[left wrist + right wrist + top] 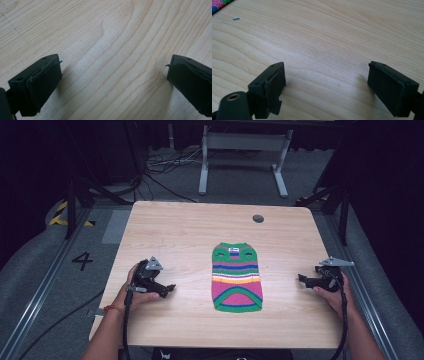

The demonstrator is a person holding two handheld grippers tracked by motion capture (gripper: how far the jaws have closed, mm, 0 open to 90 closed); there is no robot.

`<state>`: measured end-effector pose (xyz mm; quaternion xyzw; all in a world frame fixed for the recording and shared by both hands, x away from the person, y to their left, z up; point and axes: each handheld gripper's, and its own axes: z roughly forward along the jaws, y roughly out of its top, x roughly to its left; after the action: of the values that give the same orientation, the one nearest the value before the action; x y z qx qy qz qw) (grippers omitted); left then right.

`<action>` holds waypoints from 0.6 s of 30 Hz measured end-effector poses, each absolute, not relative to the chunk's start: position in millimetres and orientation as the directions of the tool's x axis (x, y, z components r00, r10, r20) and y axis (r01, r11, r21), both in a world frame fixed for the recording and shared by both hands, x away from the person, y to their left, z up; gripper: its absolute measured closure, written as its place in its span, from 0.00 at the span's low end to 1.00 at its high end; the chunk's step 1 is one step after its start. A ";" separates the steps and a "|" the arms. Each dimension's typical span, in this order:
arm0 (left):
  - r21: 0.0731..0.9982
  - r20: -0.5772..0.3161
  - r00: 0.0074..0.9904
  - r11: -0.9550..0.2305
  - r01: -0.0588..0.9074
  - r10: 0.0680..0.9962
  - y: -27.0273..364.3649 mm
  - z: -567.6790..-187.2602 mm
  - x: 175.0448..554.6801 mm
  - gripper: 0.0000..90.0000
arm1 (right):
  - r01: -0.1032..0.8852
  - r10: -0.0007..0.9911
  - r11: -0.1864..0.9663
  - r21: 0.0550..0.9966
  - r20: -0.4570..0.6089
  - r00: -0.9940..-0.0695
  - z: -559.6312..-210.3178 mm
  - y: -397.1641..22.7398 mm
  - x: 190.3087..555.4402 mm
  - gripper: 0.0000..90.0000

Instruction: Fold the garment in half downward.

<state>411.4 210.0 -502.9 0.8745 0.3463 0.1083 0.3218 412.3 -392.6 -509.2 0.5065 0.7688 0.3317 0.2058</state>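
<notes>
A black numeral "4" (pixel 82 261) is marked on the grey floor (pixel 60 285) beside the surface's left edge; the striped garment's small white label (pixel 233 251) is unreadable.

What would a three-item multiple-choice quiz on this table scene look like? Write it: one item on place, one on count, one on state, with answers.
1. Where does the striped knit garment lie?
A. between the two grippers
B. left of both
C. on the floor

2. How many round holes does the table top have?
A. none
B. one
C. three

3. How are the left gripper fingers set?
A. shut on cloth
B. shut, empty
C. open, empty

Answers: 1 A, the high view shows the left gripper on one side and the right gripper on the other. 2 B, one dark hole near the far edge. 3 C, bare wood shows between them.
</notes>
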 end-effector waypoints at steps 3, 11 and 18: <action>0.638 -0.033 0.733 -0.551 0.538 0.679 209.8 -502.8 411.2 0.00 | 0.642 0.915 0.267 0.718 0.020 -0.402 -509.2 -392.6 412.3 0.17; 0.640 -0.031 0.730 -0.547 0.540 0.683 209.5 -502.8 410.9 0.01 | 0.646 0.920 0.259 0.718 0.020 -0.391 -509.2 -391.8 411.5 0.17; 0.663 -0.034 0.701 -0.508 0.550 0.713 215.8 -501.2 409.8 0.14 | 0.648 0.922 0.254 0.718 0.022 -0.386 -509.0 -394.7 408.8 0.18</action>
<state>409.8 215.8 -501.2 0.8598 0.3670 0.1224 0.3333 408.8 -394.7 -509.0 0.5138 0.7642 0.3300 0.2075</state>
